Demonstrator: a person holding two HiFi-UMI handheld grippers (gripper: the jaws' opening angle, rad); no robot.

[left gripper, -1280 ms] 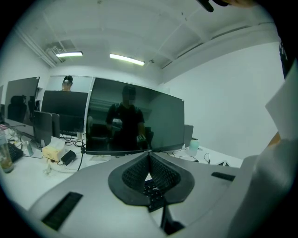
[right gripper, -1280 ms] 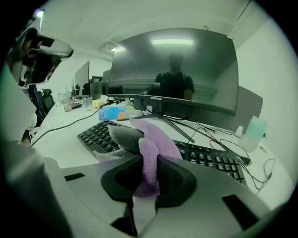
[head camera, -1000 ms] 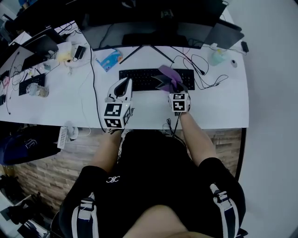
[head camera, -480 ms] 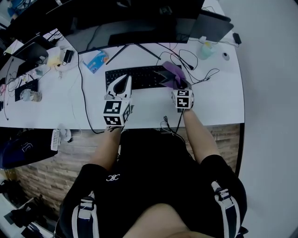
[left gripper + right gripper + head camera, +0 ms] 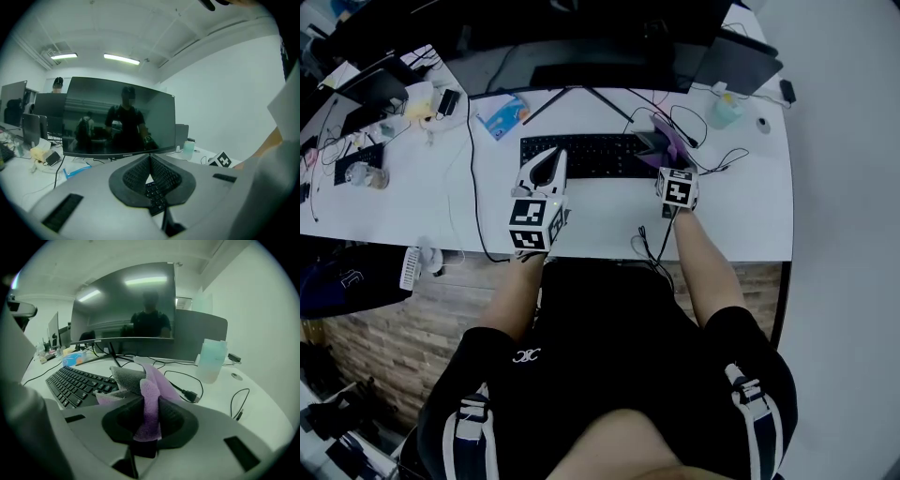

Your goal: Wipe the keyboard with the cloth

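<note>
A black keyboard (image 5: 581, 155) lies on the white desk (image 5: 609, 220), in front of a wide dark monitor (image 5: 117, 117). My right gripper (image 5: 668, 157) is shut on a purple and grey cloth (image 5: 149, 394), whose folds (image 5: 661, 142) hang over the keyboard's right end (image 5: 75, 383). My left gripper (image 5: 547, 171) hovers over the keyboard's left part, its jaws closed together with nothing between them; a few keys (image 5: 154, 194) show just below the tips.
A pale bottle (image 5: 725, 111) and black cables (image 5: 703, 141) lie right of the keyboard. A blue packet (image 5: 504, 112) sits behind its left end. Clutter, a glass jar (image 5: 364, 175) and a second keyboard (image 5: 349, 159) fill the far left. A cable (image 5: 473, 178) crosses the desk.
My right gripper has carried the cloth rightward to the keyboard's right end. The left gripper stays over the keyboard's left part.
</note>
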